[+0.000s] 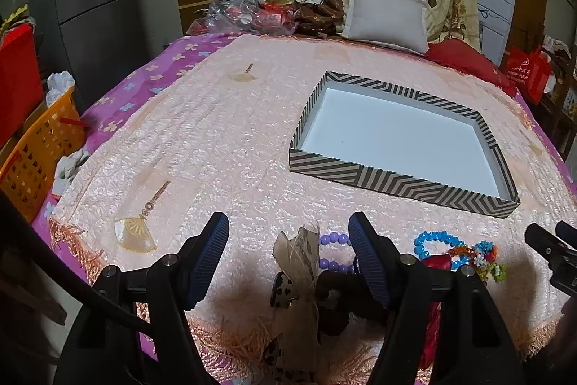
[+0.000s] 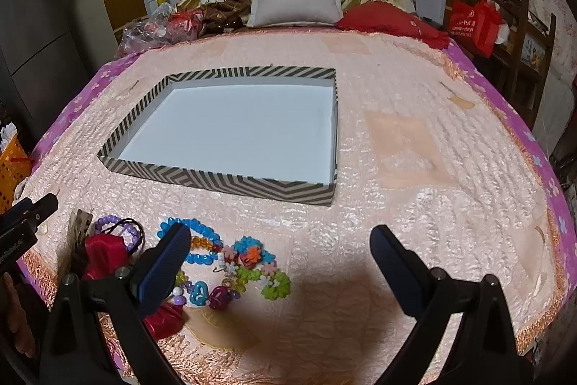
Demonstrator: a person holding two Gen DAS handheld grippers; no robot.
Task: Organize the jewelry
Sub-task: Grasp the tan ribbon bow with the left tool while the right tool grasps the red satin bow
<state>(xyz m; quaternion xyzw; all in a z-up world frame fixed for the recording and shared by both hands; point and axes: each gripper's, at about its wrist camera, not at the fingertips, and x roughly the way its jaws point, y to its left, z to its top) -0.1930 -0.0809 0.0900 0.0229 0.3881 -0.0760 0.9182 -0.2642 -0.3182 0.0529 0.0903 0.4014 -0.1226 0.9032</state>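
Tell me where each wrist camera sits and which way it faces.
Left wrist: on the left gripper, low at the bed's near edge, facing the headboard; open jaws straddle a beige organza bow.
Right wrist: on the right gripper, further right, same heading; open jaws beside the blue bead bracelet.
Shared: chevron-striped shallow box, white pillow, the jewelry pile.

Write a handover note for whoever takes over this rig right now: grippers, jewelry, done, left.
Left gripper: open, empty, over the beige ribbon hair bow and purple bead bracelet.
Right gripper: open, empty, above the blue bead bracelet and flower bead piece.
Striped box: nothing in it.
All the jewelry lies in a pile on the near edge of the pink cover.
Done: nothing.
Left: move every piece into the box.
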